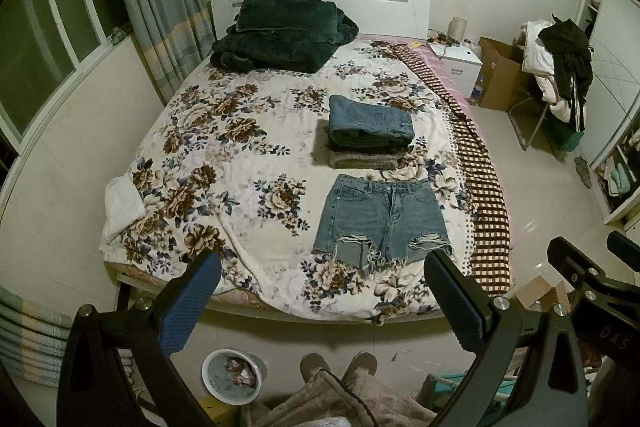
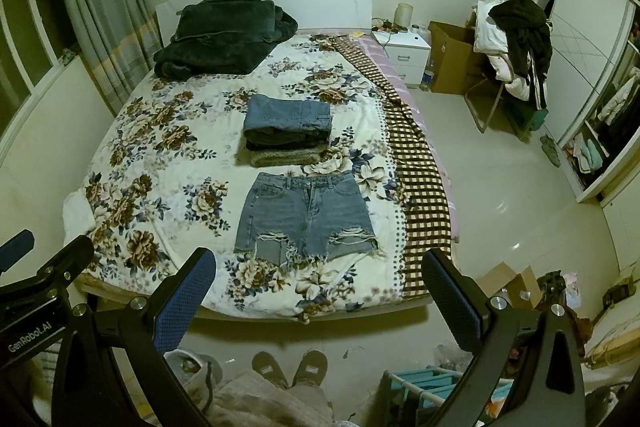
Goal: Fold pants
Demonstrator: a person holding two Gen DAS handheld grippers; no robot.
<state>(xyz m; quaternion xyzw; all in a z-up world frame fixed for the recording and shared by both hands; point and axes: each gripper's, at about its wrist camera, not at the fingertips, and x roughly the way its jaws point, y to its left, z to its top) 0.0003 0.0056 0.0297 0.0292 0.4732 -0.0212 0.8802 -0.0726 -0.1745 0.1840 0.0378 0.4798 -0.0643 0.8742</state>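
Frayed light-blue denim shorts [image 1: 380, 219] lie flat and unfolded near the foot of the floral bed [image 1: 224, 147], waistband away from me; they also show in the right wrist view [image 2: 306, 219]. Just beyond them sits a stack of folded clothes [image 1: 370, 133], with jeans on top [image 2: 286, 117]. My left gripper [image 1: 320, 291] is open and empty, held above the floor short of the bed's foot. My right gripper [image 2: 318, 287] is open and empty too, beside the left one; part of it shows at the right of the left wrist view [image 1: 580, 267].
A dark green blanket [image 1: 280, 35] is piled by the headboard. A checked cloth [image 1: 480, 179] runs along the bed's right edge. A white bowl [image 1: 234, 375] and my slippered feet [image 1: 340, 367] are on the floor. A nightstand [image 1: 454, 61], a cardboard box, a clothes-laden chair [image 1: 560, 67] and a wardrobe stand at right.
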